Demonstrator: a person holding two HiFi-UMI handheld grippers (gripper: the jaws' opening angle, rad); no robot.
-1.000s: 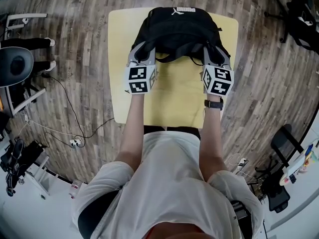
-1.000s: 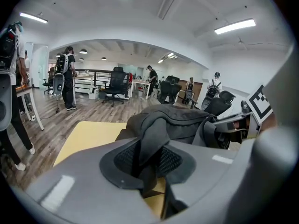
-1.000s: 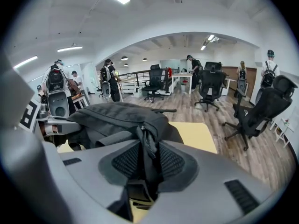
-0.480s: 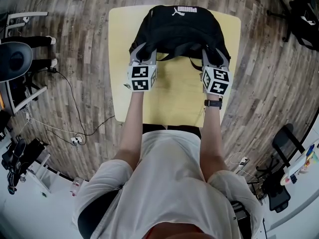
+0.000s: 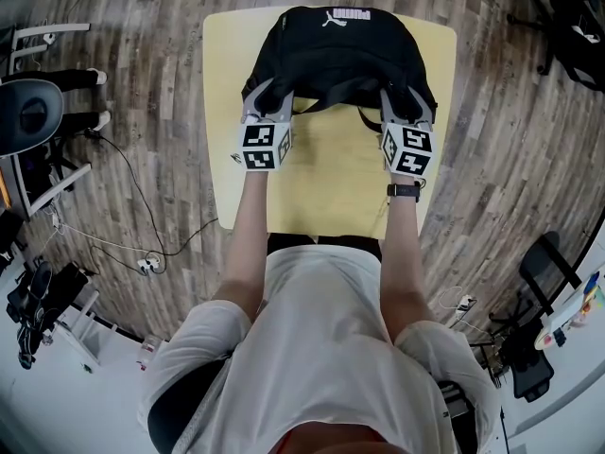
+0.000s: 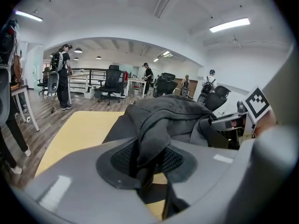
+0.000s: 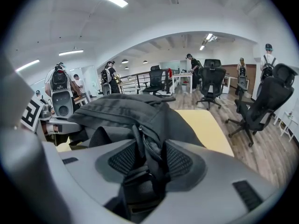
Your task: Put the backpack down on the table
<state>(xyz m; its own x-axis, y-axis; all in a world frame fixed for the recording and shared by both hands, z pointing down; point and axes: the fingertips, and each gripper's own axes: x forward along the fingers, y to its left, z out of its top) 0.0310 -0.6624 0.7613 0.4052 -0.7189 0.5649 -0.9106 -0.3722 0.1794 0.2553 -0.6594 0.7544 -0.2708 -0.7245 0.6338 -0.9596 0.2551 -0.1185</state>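
A black backpack [image 5: 336, 50] with a white logo lies on the far half of the yellow table [image 5: 331, 173]. My left gripper [image 5: 267, 97] is at the backpack's near left corner. In the left gripper view a thick fold of the backpack [image 6: 173, 111] still sits pinched between the pads of the left gripper [image 6: 147, 160] while its jaws are opening. My right gripper [image 5: 402, 102] is at the near right corner. In the right gripper view a zip edge and strap of the backpack [image 7: 126, 108] hang loosely in the right gripper [image 7: 149, 160], whose jaws are opening with gaps beside the pads.
The table stands on a wooden floor. A dark office chair [image 5: 28, 121] is at the left and another chair [image 5: 567, 26] at the far right. Cables [image 5: 142, 268] trail on the floor at the left. Several people and office chairs [image 7: 261, 106] stand in the room behind.
Both grippers and the backpack have sunk and slid slightly toward the table's far edge. The backpack now rests flatter on the table.
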